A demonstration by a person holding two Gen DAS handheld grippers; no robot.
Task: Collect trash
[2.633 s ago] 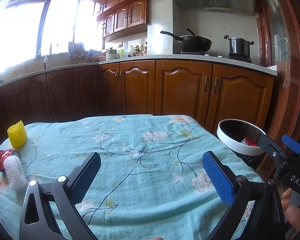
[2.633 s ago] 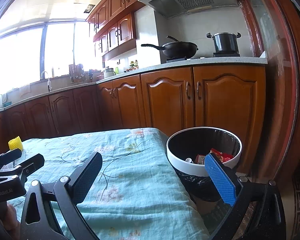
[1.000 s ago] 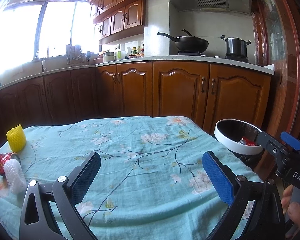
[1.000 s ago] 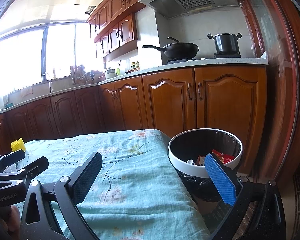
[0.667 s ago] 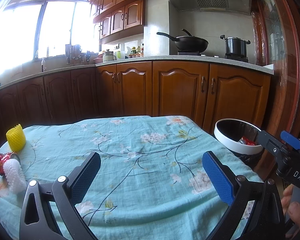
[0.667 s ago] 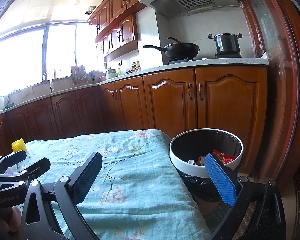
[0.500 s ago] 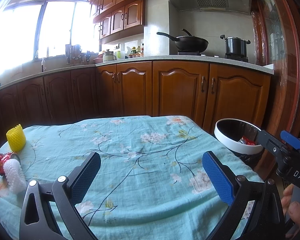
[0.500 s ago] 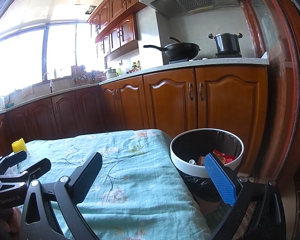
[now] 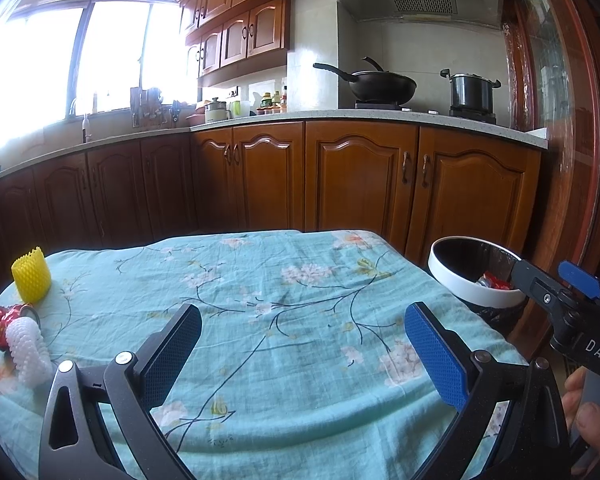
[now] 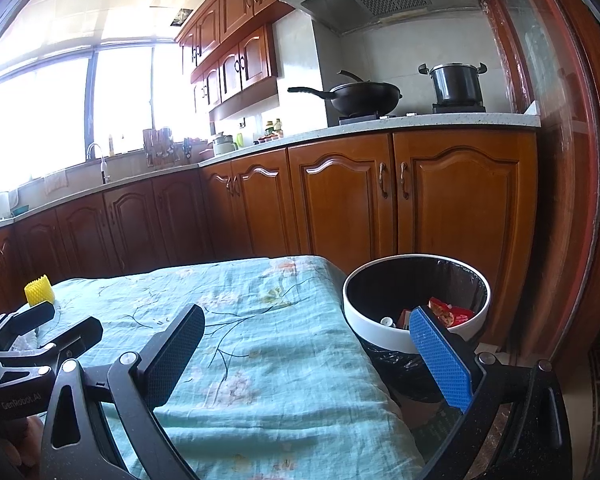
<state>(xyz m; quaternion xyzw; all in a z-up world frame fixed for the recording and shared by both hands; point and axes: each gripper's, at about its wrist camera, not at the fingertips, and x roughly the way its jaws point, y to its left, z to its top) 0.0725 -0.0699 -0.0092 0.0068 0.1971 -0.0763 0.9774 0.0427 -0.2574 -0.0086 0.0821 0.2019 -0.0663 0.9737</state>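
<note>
- Both grippers gape wide and hold nothing: left gripper (image 9: 302, 344) over the floral tablecloth (image 9: 284, 300), right gripper (image 10: 308, 354) near the trash bin (image 10: 380, 334).
- Remaining trash sits far left: yellow foam net (image 9: 31, 275), crushed red can (image 9: 4, 320), white foam net (image 9: 27, 350).
- Judgement: swing left, pinch the soft net lightly.
- Nothing blocks the path.

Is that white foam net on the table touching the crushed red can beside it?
Touching, it seems. In the left wrist view the white foam net overlaps the red can with no tablecloth visible between them.
</note>
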